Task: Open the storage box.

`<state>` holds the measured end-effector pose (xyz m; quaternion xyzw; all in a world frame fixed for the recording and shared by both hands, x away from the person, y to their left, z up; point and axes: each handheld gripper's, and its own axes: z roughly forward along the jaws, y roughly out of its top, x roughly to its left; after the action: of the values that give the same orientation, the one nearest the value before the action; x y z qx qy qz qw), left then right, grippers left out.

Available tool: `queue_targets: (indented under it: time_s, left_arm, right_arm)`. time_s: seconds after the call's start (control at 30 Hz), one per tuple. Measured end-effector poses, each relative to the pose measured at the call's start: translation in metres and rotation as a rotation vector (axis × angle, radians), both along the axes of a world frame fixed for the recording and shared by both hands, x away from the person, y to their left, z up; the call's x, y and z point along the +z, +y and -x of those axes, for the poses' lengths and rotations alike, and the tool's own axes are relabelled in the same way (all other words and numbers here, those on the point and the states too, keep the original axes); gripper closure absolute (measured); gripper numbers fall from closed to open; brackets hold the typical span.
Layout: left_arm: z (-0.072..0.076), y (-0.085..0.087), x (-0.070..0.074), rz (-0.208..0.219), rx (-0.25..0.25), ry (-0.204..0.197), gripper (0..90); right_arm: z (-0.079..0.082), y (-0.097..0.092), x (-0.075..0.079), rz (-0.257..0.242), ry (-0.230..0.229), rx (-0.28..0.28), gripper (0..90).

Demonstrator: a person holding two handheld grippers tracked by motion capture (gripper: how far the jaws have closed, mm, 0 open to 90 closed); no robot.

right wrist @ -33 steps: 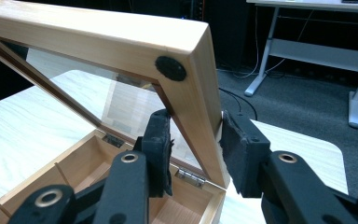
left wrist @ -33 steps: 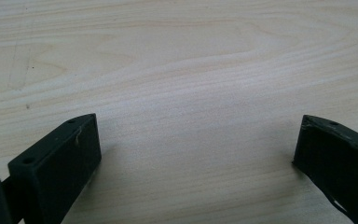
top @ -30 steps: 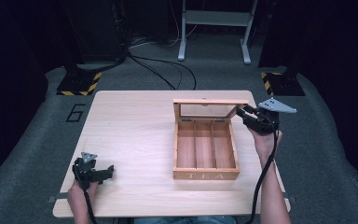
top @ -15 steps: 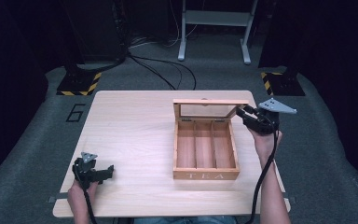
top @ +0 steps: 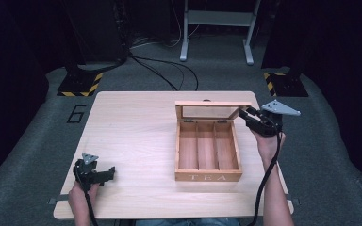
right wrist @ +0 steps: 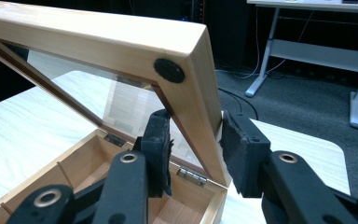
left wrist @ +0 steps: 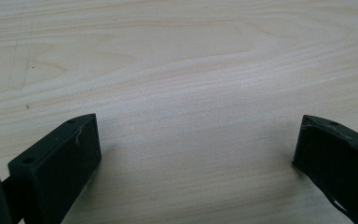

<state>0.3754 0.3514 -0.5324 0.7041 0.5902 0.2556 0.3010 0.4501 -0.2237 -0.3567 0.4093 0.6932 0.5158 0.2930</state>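
A wooden tea box (top: pixel 208 175) with three bare compartments stands on the table (top: pixel 132 132), its glass-paned lid (top: pixel 210 104) raised upright at the back. My right gripper (top: pixel 246 114) is shut on the lid's right frame edge (right wrist: pixel 205 100), one pad on the inner side and one on the outer side. Through the pane the table surface shows. My left gripper (top: pixel 109 171) rests near the table's front left corner, open, with bare wood (left wrist: pixel 196 140) between its two fingers.
The table's left half is bare wood. Beyond the far edge lie cables (top: pixel 169 75) on grey carpet, a white desk frame (top: pixel 217 28), and yellow-black striped stand bases (top: pixel 78 84) at both sides. A number six is marked on the floor (top: pixel 77 114).
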Motion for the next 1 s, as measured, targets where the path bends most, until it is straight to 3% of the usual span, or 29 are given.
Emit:
queue_targets:
  time_s: [0.37, 0.8, 1.0]
  left_arm:
    - [0.000, 0.000, 0.000, 0.000, 0.000, 0.000, 0.5]
    - [0.000, 0.000, 0.000, 0.000, 0.000, 0.000, 0.5]
    - [0.000, 0.000, 0.000, 0.000, -0.001, 0.000, 0.5]
  right_arm:
    - [0.006, -0.001, -0.004, -0.006, -0.003, 0.006, 61.4]
    - [0.025, -0.002, -0.015, -0.018, 0.003, 0.029, 57.2]
    - [0.034, -0.003, -0.023, -0.026, 0.016, 0.024, 50.2]
